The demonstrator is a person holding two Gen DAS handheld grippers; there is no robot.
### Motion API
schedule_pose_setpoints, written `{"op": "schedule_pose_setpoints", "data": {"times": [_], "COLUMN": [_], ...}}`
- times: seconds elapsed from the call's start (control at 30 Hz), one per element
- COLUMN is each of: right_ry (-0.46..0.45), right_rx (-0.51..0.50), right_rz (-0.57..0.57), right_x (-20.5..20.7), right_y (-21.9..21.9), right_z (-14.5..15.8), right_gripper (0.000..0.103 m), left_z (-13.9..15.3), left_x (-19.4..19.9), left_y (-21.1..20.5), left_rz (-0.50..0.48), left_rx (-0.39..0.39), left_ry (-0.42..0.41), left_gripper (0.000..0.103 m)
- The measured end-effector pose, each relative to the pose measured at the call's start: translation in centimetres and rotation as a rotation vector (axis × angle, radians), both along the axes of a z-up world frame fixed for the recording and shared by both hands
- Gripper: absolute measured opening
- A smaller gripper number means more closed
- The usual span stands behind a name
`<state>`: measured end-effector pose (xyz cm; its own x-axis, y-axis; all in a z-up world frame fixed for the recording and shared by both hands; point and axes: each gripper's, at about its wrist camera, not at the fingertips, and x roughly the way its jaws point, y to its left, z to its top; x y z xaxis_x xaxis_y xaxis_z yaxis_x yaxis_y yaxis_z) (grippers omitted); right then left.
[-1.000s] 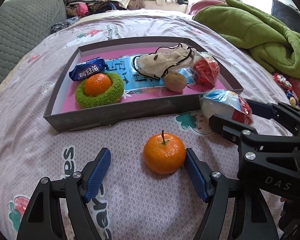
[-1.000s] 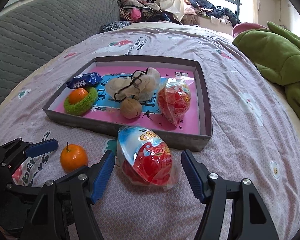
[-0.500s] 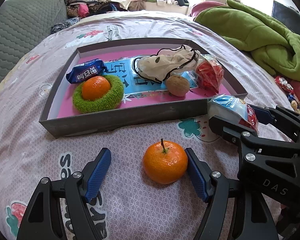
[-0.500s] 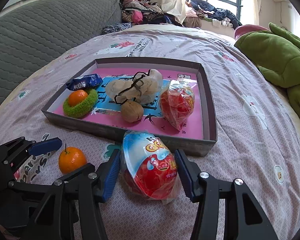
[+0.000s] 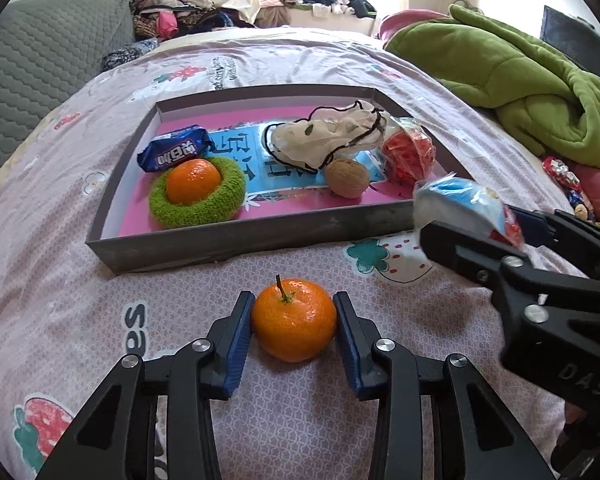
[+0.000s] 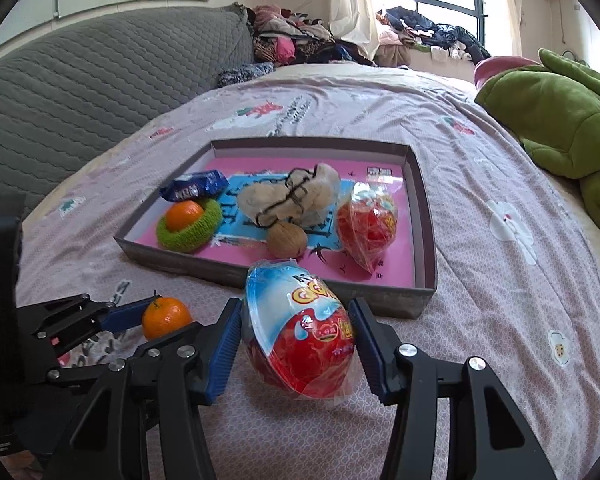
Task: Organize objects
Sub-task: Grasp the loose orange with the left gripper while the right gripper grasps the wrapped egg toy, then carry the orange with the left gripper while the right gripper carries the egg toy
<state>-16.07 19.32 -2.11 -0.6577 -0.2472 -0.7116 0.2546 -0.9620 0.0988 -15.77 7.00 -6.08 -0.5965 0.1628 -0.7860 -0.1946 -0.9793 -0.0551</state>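
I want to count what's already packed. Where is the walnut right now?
The walnut lies inside the tray, near its front wall, just in front of the cream cloth pouch and left of the red wrapped egg.

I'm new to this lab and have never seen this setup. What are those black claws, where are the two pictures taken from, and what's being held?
They are hand-held grippers, one per hand, each carrying a fisheye camera looking along its fingers. One picture comes from the left gripper, whose jaws are closing on a tangerine on the bed. The other comes from the right gripper, whose pads squeeze a wrapped toy egg. Beyond lies a tray holding a second tangerine in a green ring, a blue snack, a walnut, a cloth pouch and another wrapped egg.
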Motion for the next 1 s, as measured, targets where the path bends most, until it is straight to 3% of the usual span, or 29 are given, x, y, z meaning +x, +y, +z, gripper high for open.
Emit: {"op": "schedule_pose_setpoints", "data": {"times": [0.6,1.0], "right_ry": [0.071,0.167], "right_rx": [-0.045,-0.077], "right_rz": [-0.011,-0.02], "right_x": [2.2,3.5], "right_y": [0.6,0.9], "right_z": [3.3,7.0], "right_gripper": [0.054,0.054], "left_z": [4.2,7.4], "left_x": [1.1,1.6], "left_y": [-1.4,-2.3], "left_rz": [0.04,0.048], "left_rx": [0.016,0.015], "left_ry": [0.076,0.14], "left_gripper": [0.041,0.041]}}
